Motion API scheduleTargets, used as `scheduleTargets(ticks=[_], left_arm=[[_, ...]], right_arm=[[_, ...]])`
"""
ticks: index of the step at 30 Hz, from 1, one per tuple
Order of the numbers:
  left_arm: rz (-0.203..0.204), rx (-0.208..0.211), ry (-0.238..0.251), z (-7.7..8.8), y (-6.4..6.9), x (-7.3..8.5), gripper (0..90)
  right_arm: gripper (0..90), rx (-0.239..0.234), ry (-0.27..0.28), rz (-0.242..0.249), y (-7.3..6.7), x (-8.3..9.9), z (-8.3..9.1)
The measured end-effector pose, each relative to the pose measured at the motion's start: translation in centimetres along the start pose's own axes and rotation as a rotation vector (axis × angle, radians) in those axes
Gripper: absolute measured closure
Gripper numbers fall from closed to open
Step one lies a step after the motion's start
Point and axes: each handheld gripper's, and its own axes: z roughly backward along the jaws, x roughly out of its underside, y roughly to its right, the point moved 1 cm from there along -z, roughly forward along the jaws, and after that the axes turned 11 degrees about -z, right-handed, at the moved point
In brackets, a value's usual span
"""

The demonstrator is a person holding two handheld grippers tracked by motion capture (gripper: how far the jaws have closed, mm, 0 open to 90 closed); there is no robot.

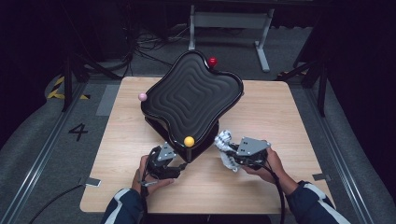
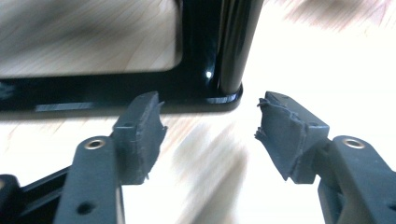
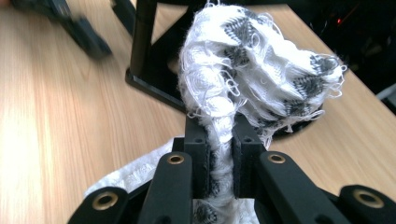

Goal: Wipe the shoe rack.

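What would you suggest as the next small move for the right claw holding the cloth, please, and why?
Probably lift the right claw and bring the white-and-grey frayed cloth up onto the glossy black wavy-edged ridged tray. The cloth is clamped firmly and sits just beside the tray's black stand, below the rim, so it looks ready for wiping. The left claw is open, with nothing in it.

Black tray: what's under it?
A black stand holds the tray tilted above the table. Its base frame rests on the wood; the tray hides the stand's top.
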Motion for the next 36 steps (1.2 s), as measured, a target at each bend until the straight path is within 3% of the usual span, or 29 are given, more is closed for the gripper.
scheduleTargets(ticks=[6, 9, 10, 12, 18, 21, 25, 29, 34, 36], left_arm=[[0.010, -0.013, -0.044, 1.5, -0.1, 1.5, 34.2], [0.039, -0.007, -0.070, 2.2, -0.4, 2.6, 33.1], [0.045, -0.010, -0.087, 2.5, -0.6, 3.1, 31.7], [0.053, -0.009, -0.090, 2.6, -0.6, 3.3, 31.6], [0.082, -0.001, -0.090, 3.3, -1.0, 4.5, 30.2], [0.096, -0.009, -0.079, 3.5, -1.3, 4.9, 30.0], [0.073, -0.024, -0.057, 3.5, -1.5, 5.3, 28.5], [0.052, -0.032, -0.073, 3.3, -1.2, 5.2, 25.5], [0.052, -0.031, -0.073, 3.3, -1.2, 5.2, 24.8], [0.052, -0.031, -0.073, 3.3, -1.2, 5.2, 24.8]], right_arm=[[80.3, -0.025, -0.043, -0.044, 1.0, 1.8, 0.8], [79.4, -0.044, -0.109, -0.039, 1.2, 3.2, 0.5], [78.5, -0.056, -0.148, -0.046, 1.3, 4.0, 0.1], [77.5, -0.080, -0.170, -0.071, 1.4, 4.5, -0.3], [71.9, -0.077, -0.208, -0.050, 1.0, 4.9, -1.3], [67.4, -0.078, -0.207, -0.044, 0.9, 5.2, -1.5], [60.1, -0.073, -0.197, -0.058, 1.1, 5.1, -1.2], [51.2, -0.060, -0.167, -0.077, 1.4, 4.7, -0.3], [45.2, -0.056, -0.119, -0.112, 1.8, 4.2, 1.0], [44.3, -0.034, -0.114, -0.103, 1.9, 4.1, 1.4]])
